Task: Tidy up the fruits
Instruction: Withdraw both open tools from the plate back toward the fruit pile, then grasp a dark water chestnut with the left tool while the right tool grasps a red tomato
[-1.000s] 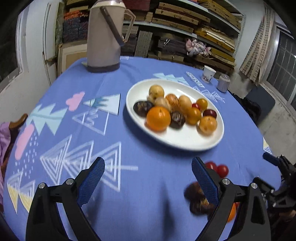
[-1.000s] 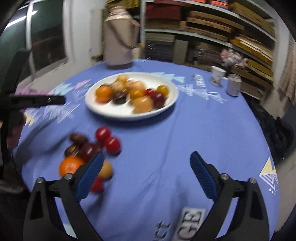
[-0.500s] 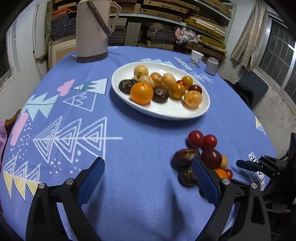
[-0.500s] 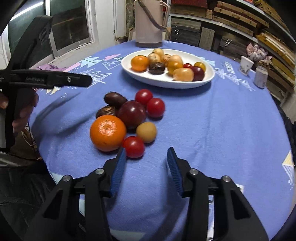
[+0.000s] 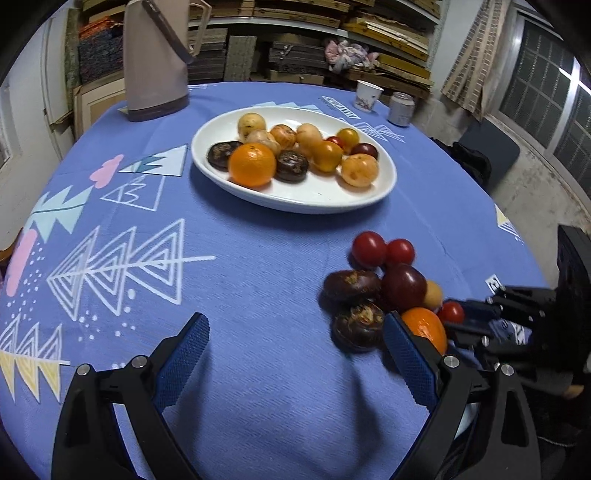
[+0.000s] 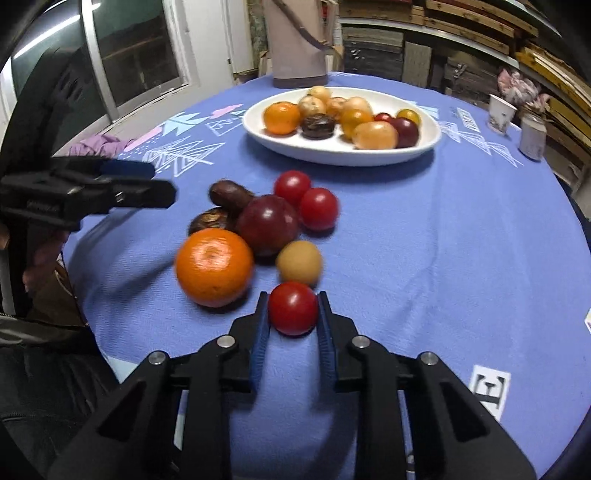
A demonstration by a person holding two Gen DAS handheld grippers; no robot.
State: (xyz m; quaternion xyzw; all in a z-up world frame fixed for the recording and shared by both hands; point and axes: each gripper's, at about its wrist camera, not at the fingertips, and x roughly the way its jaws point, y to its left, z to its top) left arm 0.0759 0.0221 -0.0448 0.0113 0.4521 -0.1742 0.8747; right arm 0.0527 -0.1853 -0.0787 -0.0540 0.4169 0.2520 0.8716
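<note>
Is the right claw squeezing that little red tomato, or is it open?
Shut on it. The right claw has just closed, and both pads press the sides of the tomato.

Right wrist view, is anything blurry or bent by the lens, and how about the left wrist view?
Right wrist view: the orange and tan fruit are smeared by motion, and the red tomato in the right gripper is only slightly sharper. Left wrist view: the white plate looks soft, the shelves bow from fisheye, and the left gripper casts soft shadows.
</note>
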